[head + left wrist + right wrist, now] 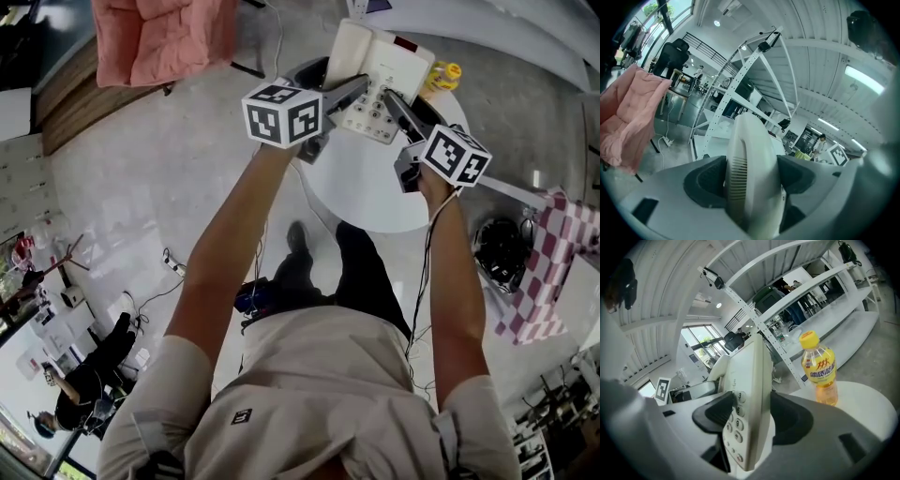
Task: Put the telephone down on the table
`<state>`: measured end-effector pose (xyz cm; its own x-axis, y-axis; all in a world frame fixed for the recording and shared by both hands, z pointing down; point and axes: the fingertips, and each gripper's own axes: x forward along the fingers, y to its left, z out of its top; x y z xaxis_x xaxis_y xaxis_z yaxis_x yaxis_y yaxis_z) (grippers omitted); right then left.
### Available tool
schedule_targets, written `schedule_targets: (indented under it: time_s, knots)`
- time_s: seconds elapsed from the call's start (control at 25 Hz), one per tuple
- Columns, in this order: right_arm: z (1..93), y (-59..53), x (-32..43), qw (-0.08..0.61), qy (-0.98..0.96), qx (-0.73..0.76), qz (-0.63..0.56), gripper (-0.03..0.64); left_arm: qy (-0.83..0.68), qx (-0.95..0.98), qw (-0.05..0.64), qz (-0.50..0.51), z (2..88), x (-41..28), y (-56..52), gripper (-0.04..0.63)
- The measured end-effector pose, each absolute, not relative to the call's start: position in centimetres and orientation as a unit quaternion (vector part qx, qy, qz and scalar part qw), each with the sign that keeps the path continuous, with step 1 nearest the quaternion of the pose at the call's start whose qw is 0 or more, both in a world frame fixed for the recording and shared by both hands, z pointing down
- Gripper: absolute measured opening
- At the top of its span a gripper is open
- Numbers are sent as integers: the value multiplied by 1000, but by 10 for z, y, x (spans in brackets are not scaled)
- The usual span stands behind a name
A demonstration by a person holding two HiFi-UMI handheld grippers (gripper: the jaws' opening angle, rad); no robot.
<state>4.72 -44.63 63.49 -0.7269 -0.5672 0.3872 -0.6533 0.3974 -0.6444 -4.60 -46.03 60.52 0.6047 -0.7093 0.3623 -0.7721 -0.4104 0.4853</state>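
A cream desk telephone point(380, 75) with its handset on the left and a keypad hangs over the far side of the round white table point(370, 192). My left gripper point(356, 91) is shut on the phone's handset side point(750, 164), and the dark pads point(705, 180) press on both faces. My right gripper point(397, 103) is shut on the keypad side point(749, 394), where the number keys face its left pad point(717, 413). Whether the phone's base touches the tabletop is hidden.
A yellow drink bottle point(442, 75) point(819, 369) stands on the table just right of the phone. A pink padded chair point(164, 37) point(628, 117) is at the far left, and a checked cloth point(548, 272) and a dark round object point(502, 248) lie at the right. White shelving point(740, 79) rises behind.
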Motion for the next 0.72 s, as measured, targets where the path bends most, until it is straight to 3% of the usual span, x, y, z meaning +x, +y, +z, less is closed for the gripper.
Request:
schedule_targets:
  time_s: [0.72]
  knots:
    - [740, -458, 55, 69, -801, 367, 469, 247, -434, 816, 373, 81, 708, -39, -477, 325]
